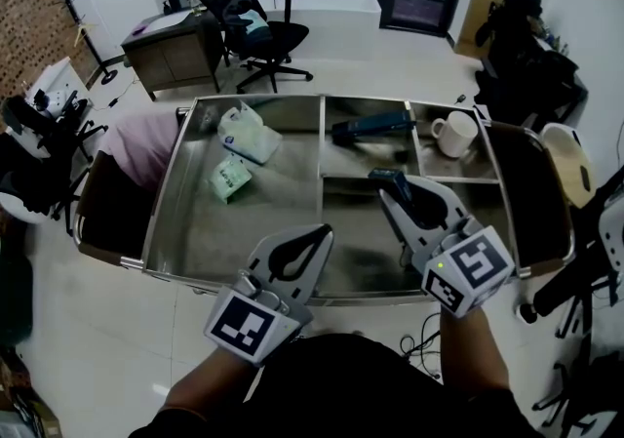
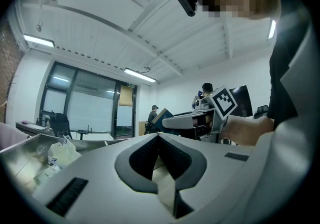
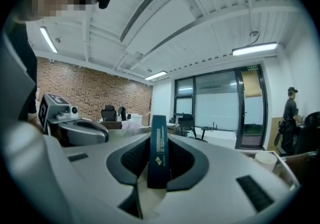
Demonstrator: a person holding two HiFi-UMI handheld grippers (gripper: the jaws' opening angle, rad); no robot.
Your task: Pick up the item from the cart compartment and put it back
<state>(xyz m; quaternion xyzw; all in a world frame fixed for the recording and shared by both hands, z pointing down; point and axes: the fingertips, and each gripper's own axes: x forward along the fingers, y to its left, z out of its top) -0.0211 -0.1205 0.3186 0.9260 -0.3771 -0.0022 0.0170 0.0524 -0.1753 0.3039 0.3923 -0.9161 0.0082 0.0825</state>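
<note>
Noting R gripper (image 3: 159,140) clamped on dark blue box (image 3: 159,155) over cart (image 1: 190,226); we find L gripper (image 2: 159,136) closed, empty.

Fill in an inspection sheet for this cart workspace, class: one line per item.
Surface: steel cart, divided into compartments.
Job's things: slim dark blue box, held above the cart's middle compartments.
Clutter: white bag and green packet in the large left compartment; dark blue case, far middle; white mug, far right.
Grippers: right gripper shut on the slim dark blue box; left gripper shut, empty.
Cables: loose cable on the floor by the cart's near edge.
Surroundings: office chair, desk, person at far right.
</note>
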